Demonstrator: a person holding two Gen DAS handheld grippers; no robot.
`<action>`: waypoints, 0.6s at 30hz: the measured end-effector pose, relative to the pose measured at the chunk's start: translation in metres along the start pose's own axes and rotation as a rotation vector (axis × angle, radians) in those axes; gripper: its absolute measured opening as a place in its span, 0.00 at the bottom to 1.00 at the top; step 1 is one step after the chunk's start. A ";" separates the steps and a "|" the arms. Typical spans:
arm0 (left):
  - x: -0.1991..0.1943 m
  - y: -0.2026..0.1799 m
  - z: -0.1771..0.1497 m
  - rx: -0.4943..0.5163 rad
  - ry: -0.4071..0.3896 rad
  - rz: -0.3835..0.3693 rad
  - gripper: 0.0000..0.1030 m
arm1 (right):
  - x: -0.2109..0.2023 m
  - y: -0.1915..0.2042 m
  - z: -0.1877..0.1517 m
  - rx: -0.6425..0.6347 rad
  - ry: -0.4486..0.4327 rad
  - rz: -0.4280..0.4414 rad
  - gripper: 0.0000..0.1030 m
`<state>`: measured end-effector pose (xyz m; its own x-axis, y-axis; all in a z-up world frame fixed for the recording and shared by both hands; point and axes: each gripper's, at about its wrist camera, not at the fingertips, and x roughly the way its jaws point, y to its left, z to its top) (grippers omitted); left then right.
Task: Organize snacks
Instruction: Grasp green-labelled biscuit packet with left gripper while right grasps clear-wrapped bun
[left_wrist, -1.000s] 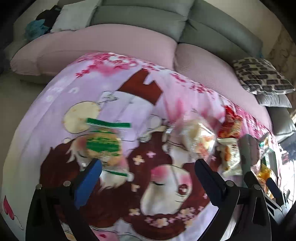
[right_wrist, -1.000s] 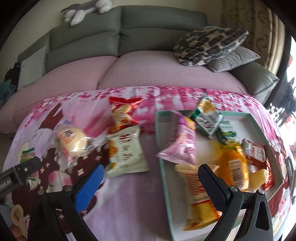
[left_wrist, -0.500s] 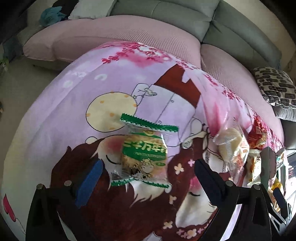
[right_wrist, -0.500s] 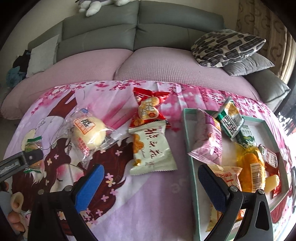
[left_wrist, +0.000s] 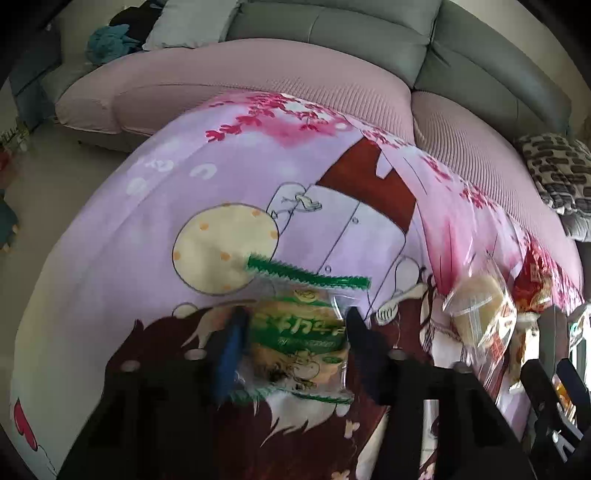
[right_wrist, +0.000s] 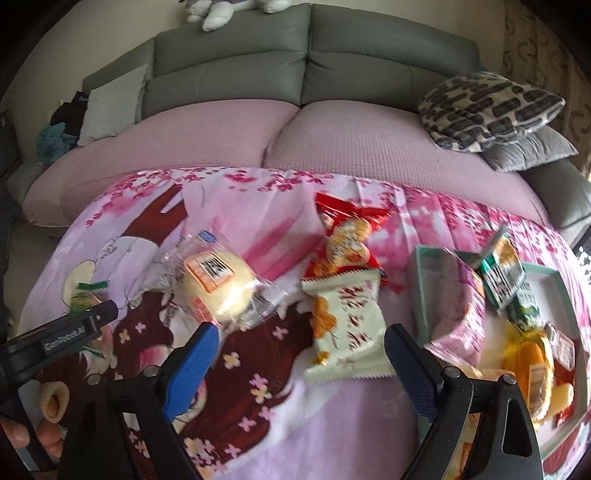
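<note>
A green-edged snack packet (left_wrist: 295, 354) lies on the pink cartoon blanket (left_wrist: 166, 258). My left gripper (left_wrist: 295, 325) is closing and its pads press both sides of the packet. In the right wrist view my right gripper (right_wrist: 301, 332) hangs over the blanket, its jaws wide and closing slightly. A white snack packet (right_wrist: 347, 332) lies between its fingers, untouched. A red packet (right_wrist: 347, 240) sits just behind it. A bun in clear wrap (right_wrist: 218, 284) lies to the left. At right, a teal tray (right_wrist: 419, 280) holds several snacks.
A grey sofa with pink seat cushions (right_wrist: 295, 147) runs behind the blanket, with patterned pillows (right_wrist: 487, 107) at right. The blanket's left edge drops to the floor (left_wrist: 55, 184). A person's fingers (right_wrist: 37, 432) show at lower left in the right wrist view.
My left gripper came down over the green packet and its jaws closed from wide apart onto it. The right gripper shifted left from the tray to over the white packet, its jaws slightly narrower.
</note>
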<state>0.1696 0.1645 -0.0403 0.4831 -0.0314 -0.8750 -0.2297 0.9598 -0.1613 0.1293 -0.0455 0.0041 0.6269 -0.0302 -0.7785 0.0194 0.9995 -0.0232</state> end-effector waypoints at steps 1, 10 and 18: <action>0.000 0.000 0.001 -0.005 -0.002 -0.006 0.50 | 0.001 0.003 0.002 -0.009 -0.002 0.004 0.90; 0.003 -0.009 0.012 0.003 -0.006 -0.032 0.50 | 0.019 0.026 0.019 -0.083 -0.008 0.057 0.90; 0.005 -0.009 0.015 0.010 -0.008 -0.034 0.50 | 0.048 0.042 0.023 -0.124 0.023 0.092 0.90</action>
<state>0.1872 0.1598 -0.0362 0.4968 -0.0619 -0.8657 -0.2042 0.9611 -0.1859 0.1782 -0.0045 -0.0205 0.6038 0.0597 -0.7949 -0.1345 0.9905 -0.0278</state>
